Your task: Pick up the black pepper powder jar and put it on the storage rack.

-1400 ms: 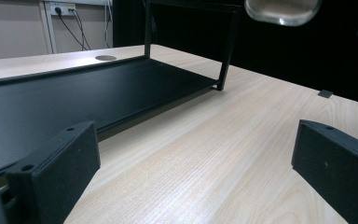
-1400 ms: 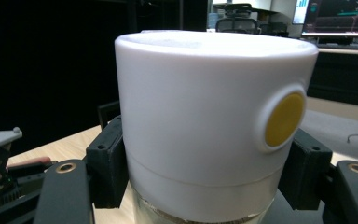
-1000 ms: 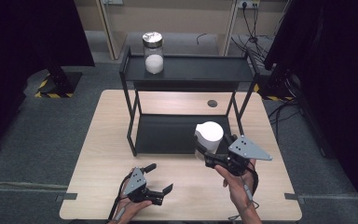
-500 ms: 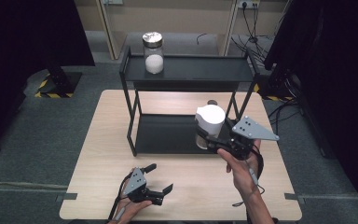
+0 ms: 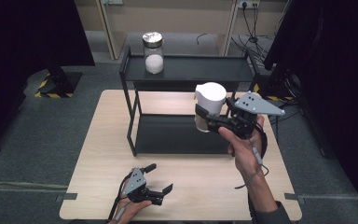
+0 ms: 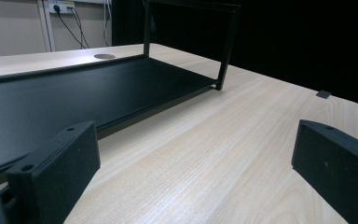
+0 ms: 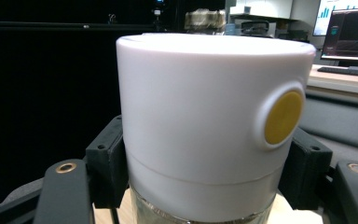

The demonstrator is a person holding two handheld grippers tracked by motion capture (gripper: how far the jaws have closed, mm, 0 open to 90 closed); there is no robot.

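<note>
Two jaws of right gripper point(image 5: 204, 116) clamping white-lidded jar point(image 5: 209, 108), left gripper point(image 5: 161, 179) wide open

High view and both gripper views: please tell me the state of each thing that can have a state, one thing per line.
White-lidded jar: lid on, upright, held in the air in front of the rack.
Right gripper: fingers shut on the jar, just below the lid.
Left gripper: open, nothing between the fingers, low over the table.
Glass jar: lid on, upright on the rack's top shelf, partly filled with white powder.
Rack: lower shelf bare.
</note>
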